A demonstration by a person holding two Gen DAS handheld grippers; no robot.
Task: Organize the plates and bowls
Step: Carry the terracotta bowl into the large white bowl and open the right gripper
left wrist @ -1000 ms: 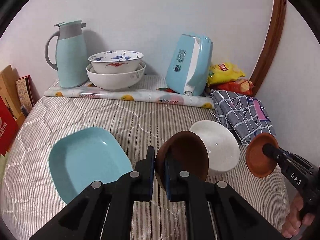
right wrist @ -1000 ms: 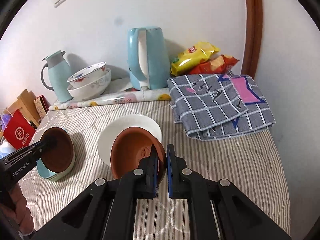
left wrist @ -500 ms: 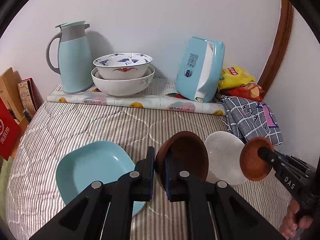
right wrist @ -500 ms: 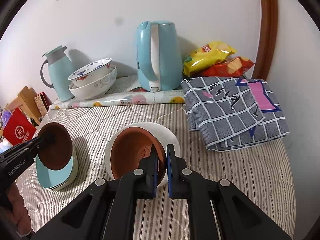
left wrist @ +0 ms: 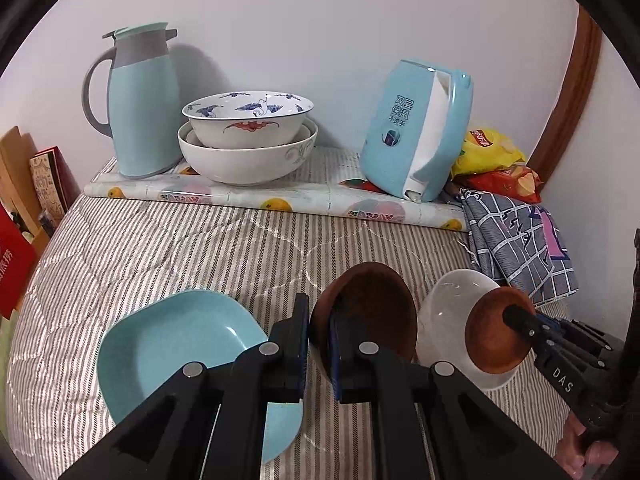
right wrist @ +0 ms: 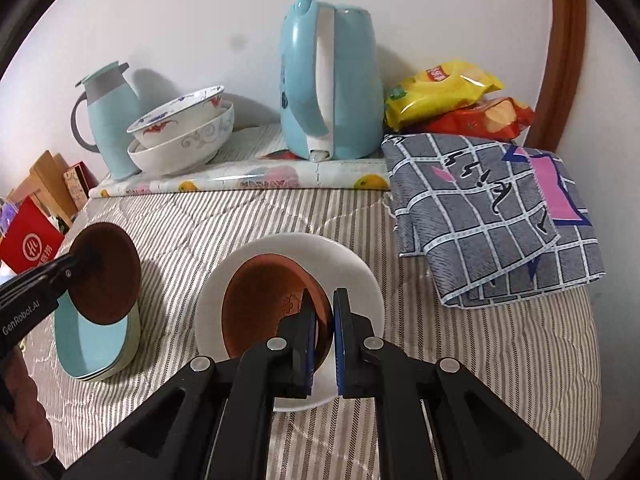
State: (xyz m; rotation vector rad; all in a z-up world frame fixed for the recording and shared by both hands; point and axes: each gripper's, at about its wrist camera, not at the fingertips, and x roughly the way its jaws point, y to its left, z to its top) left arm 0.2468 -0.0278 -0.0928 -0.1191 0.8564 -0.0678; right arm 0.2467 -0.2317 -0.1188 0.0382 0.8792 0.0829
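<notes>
The right gripper carries the letters "DAS" on its body in the left wrist view, and the left gripper reads "GenRobot.AI" in the right wrist view. The blue kettle at the far side bears Chinese characters on its flank, too distorted to read with confidence; the yellow snack bag shows a small red logo whose letters cannot be made out, and the red box at the left edge has white characters partly cut off. The left gripper's jaws stand narrow, clamped on the rim of a dark brown bowl that is tipped up on edge, its hollow facing right, above the stack of light blue plates at the near left. The right gripper's jaws are likewise pinched on the rim of a reddish-brown bowl, tilted with its opening up and leftward, sitting over the white plate on the striped quilt. Two large nested patterned bowls stand far left beside a blue jug. A checked cloth lies far right, its lower edge hidden in the left wrist view.
</notes>
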